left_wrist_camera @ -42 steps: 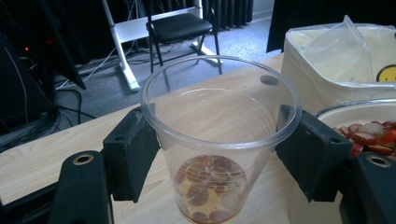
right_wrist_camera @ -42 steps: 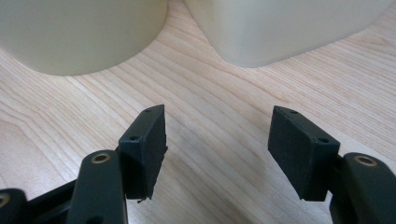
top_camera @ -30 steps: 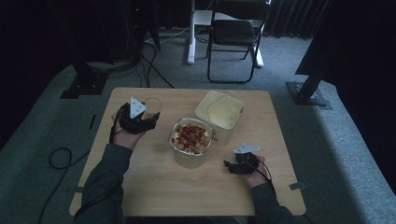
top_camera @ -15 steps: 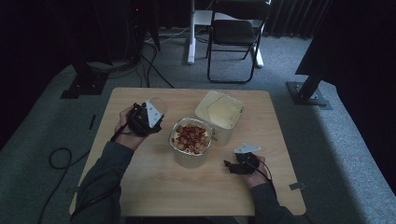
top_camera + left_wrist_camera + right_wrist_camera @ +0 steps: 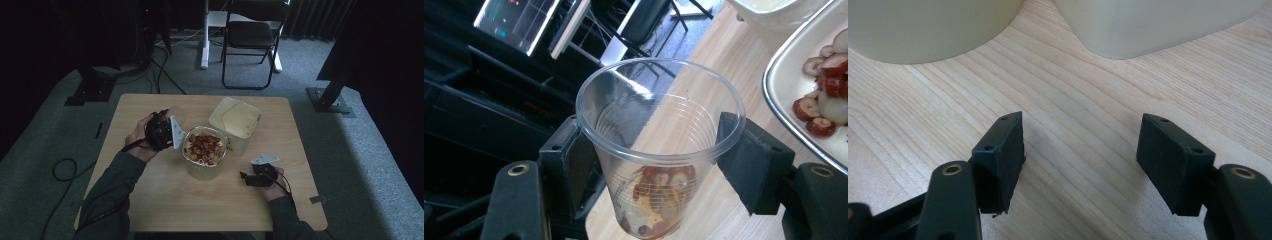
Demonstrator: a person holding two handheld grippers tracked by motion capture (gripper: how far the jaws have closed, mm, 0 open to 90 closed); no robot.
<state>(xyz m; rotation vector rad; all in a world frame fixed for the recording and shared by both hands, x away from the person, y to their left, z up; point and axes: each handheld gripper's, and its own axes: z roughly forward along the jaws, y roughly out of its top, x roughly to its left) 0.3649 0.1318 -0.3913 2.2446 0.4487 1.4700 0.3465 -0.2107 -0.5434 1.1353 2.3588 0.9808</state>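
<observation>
My left gripper [image 5: 659, 150] is shut on a clear plastic cup [image 5: 659, 115], one pad on each side just under the rim. A few red date slices and pale pieces lie in the cup's bottom. In the high view the left gripper [image 5: 167, 125] holds the cup [image 5: 176, 115] just left of a round container [image 5: 192, 167] full of red and pale fruit pieces. My right gripper [image 5: 1080, 145] rests low over the bare wood with its jaws apart and nothing between them; in the high view the right gripper [image 5: 245, 178] sits to the right of that container.
A squarish pale container [image 5: 236, 120] with cream-coloured contents stands behind the round one. Both containers' walls rise close ahead in the right gripper view. The wooden table [image 5: 200, 210] ends near my forearms. A folding chair [image 5: 250, 35] and stands are on the carpet beyond.
My left hand has carried the cup to the right, from the table's left part up to the round container's edge. The right hand has stayed put.
</observation>
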